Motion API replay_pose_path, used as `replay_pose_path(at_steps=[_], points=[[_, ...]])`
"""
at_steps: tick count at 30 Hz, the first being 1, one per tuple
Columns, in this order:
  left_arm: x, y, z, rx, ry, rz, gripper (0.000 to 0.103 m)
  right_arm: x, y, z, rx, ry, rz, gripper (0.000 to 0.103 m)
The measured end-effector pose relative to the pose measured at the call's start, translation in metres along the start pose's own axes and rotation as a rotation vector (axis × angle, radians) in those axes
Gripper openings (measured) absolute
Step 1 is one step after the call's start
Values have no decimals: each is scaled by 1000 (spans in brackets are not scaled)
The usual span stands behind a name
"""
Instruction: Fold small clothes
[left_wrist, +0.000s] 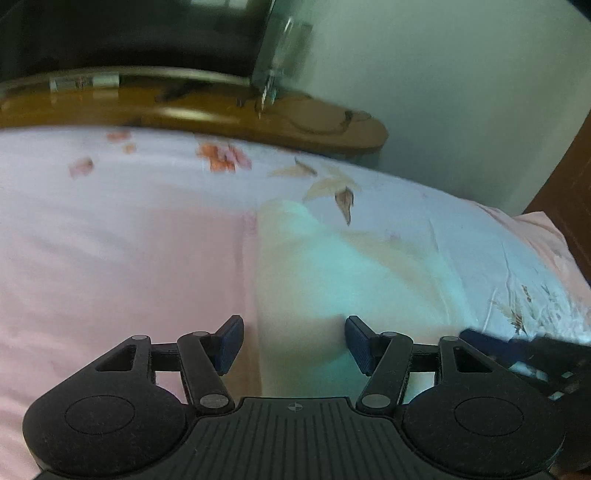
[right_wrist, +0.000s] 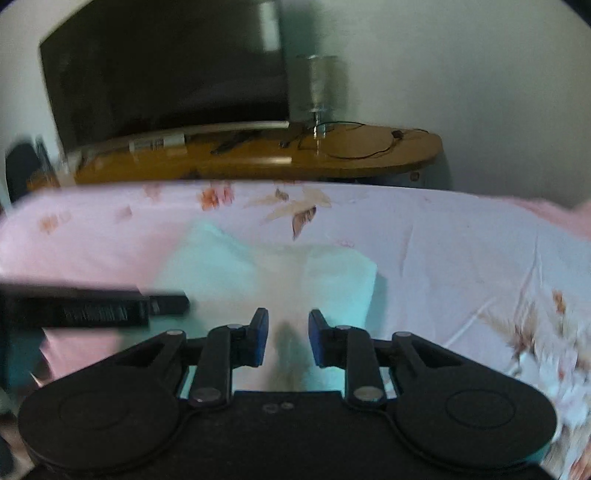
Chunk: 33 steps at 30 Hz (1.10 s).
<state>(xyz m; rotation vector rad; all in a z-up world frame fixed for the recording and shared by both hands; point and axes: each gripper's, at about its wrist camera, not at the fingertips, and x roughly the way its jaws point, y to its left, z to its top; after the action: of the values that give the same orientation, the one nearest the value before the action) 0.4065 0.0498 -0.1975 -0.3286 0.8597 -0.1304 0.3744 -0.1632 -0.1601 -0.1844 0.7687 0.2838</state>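
Note:
A small pale mint and cream garment (left_wrist: 332, 273) lies flat on the pink floral bedsheet (left_wrist: 110, 240). My left gripper (left_wrist: 293, 341) is open and empty, just above the garment's left edge. In the right wrist view the garment (right_wrist: 266, 269) lies straight ahead. My right gripper (right_wrist: 287, 338) is open and empty over the garment's near edge. The left gripper shows as a dark blurred bar (right_wrist: 92, 308) at the left of the right wrist view. The right gripper shows blurred at the right edge of the left wrist view (left_wrist: 532, 354).
A wooden shelf (right_wrist: 258, 155) runs along the far side of the bed, with a dark TV screen (right_wrist: 166, 70), a glass object (right_wrist: 321, 96) and cables on it. A pale wall stands behind. Dark wooden furniture (left_wrist: 569, 199) stands at the right.

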Motion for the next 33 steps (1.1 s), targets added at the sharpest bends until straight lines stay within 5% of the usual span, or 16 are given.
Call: replay_pose_path(at_steps=[4, 11, 14, 21, 33], points=[[12, 10, -6, -72, 24, -25, 76, 8, -8, -22, -33, -7, -44, 20], [-4, -5, 3, 16, -43, 41, 76, -4, -9, -10, 32, -24, -13, 23], [7, -5, 14, 3, -37, 52, 76, -7, -4, 3, 34, -77, -15, 27], [36, -2, 32, -48, -13, 81, 76, 33, -18, 32, 69, -51, -28, 27], [36, -5, 23, -27, -20, 94, 76, 52, -23, 19, 70, 1, -31, 31]])
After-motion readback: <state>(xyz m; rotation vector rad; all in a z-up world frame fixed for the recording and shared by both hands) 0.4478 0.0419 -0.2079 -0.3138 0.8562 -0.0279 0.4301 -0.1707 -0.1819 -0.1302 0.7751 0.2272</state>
